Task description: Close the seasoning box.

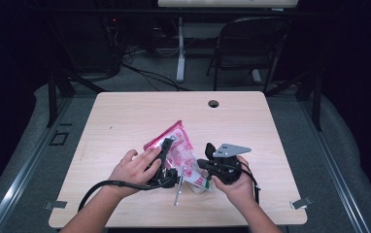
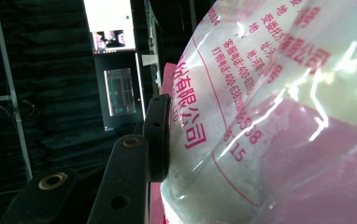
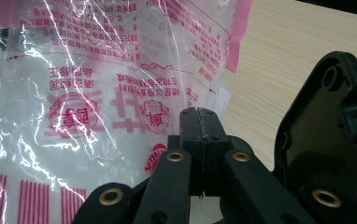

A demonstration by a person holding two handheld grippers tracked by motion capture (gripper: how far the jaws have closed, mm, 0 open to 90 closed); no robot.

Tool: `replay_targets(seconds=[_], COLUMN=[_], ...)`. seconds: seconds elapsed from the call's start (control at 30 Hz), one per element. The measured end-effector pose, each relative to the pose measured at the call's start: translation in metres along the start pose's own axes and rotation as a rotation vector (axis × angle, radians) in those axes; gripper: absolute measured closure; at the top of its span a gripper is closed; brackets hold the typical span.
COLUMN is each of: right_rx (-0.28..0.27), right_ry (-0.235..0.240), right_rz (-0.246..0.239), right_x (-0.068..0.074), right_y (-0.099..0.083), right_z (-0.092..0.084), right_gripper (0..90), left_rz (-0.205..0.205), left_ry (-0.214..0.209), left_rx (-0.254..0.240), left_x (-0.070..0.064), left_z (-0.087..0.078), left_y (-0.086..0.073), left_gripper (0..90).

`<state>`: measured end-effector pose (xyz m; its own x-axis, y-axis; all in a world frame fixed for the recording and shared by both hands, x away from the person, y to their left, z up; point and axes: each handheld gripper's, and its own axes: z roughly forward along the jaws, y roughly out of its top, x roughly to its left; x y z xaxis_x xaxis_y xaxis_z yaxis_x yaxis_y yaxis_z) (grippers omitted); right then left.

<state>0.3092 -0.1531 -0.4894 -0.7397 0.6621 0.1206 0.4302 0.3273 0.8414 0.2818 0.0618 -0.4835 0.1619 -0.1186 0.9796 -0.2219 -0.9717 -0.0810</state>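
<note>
A clear plastic bag (image 1: 179, 145) with pink print and white grains inside is held tilted above the wooden table (image 1: 125, 116). My left gripper (image 1: 167, 147) is shut on its left side. In the left gripper view one black pad (image 2: 157, 135) presses into the bag (image 2: 270, 116), and the other jaw is hidden behind it. My right gripper (image 1: 199, 163) sits at the bag's lower right edge. Its pads (image 3: 200, 116) meet with no gap, close in front of the bag (image 3: 97, 93). Whether film is pinched between them I cannot tell.
The table has a round cable hole (image 1: 213, 103) near its far edge. A dark folding chair (image 1: 251, 43) and a white desk leg (image 1: 180, 48) stand beyond it. Metal clips (image 1: 301, 203) sit at the near corners.
</note>
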Motion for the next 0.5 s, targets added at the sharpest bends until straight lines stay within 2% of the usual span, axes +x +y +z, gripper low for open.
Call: replay_targets(seconds=[0.13,0.37,0.4,0.5], right_rx=[-0.001,0.002,0.002,0.004], right_ry=[0.001,0.002,0.002,0.003], right_rz=[0.0,-0.002,-0.002,-0.003], right_x=[0.0001,0.0005,0.0006,0.0008], right_y=[0.0,0.0001,0.0001,0.0], right_z=[0.0001,0.0004,0.0005,0.0008], right_gripper=[90.0,90.0,90.0,90.0], left_rz=[0.006,0.009,0.0,0.009], left_ry=[0.013,0.013,0.002,0.017], left_rx=[-0.004,-0.006,-0.002,-0.01], left_x=[0.0007,0.0014,0.0008,0.002], left_z=[-0.0003,-0.0008,-0.0009,-0.0014], left_y=[0.0003,0.0004,0.0003,0.0009], left_gripper=[68.2,68.3,68.3,68.3])
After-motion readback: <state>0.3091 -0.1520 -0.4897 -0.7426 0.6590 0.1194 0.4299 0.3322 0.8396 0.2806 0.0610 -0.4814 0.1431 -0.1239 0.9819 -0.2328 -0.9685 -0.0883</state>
